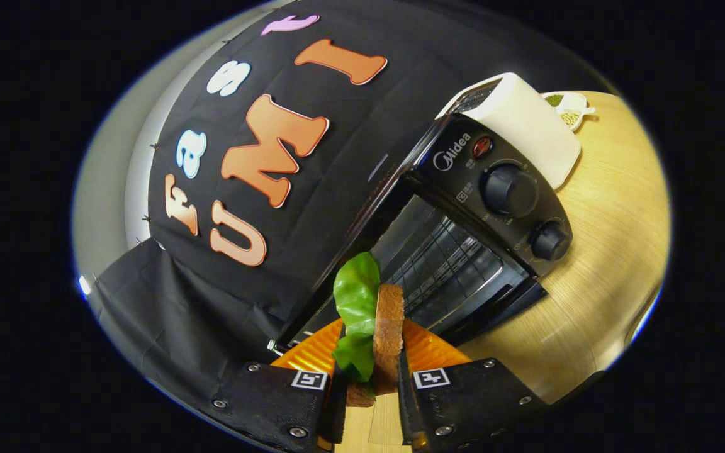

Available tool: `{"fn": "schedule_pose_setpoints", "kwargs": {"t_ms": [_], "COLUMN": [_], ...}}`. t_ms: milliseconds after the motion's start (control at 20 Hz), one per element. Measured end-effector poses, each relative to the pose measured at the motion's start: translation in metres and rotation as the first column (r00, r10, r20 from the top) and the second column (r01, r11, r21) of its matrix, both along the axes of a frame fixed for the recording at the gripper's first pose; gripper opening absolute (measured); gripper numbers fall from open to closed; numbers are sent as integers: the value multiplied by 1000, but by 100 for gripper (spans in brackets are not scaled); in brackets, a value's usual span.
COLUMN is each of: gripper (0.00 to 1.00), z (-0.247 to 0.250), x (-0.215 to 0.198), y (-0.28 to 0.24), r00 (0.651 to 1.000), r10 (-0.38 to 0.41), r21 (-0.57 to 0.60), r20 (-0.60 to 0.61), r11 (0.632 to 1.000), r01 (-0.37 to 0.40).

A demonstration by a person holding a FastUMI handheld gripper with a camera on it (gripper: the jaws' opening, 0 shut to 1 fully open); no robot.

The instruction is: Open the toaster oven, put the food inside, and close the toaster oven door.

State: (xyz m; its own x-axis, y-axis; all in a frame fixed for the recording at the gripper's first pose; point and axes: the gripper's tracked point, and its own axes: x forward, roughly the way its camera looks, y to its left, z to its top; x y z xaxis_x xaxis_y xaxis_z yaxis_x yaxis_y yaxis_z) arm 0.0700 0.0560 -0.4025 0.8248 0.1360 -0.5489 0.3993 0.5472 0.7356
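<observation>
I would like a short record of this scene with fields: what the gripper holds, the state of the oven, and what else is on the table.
gripper: gripper, both fingers pressed on the sandwich
held item: sandwich, brown bread slice with green lettuce leaf, standing on edge
below item: orange plate
toaster oven: toaster oven, door open, wire rack visible, inside looks empty
position: oven opening just beyond the sandwich
controls: two knobs
table: wooden table
behind oven: small white dish

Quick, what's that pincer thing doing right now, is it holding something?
Gripper: closed on the sandwich, bread and lettuce pinched upright between both fingers, just in front of the open toaster oven.
</observation>
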Motion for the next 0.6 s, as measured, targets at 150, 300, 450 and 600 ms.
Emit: {"fn": "schedule_pose_setpoints", "kwargs": {"t_ms": [150, 300, 450, 600], "gripper": [35, 35, 35, 35], "z": [-15, -22, -31, -40], "x": [12, 25, 35, 40], "y": [-2, 1, -5, -4], "r00": [999, 995, 989, 985], "r10": [-53, -97, -145, -168], "r21": [3, 37, -13, -29], "r20": [4, 24, 36, 29], "r11": [999, 995, 989, 985], "r01": [53, 97, 145, 169]}}
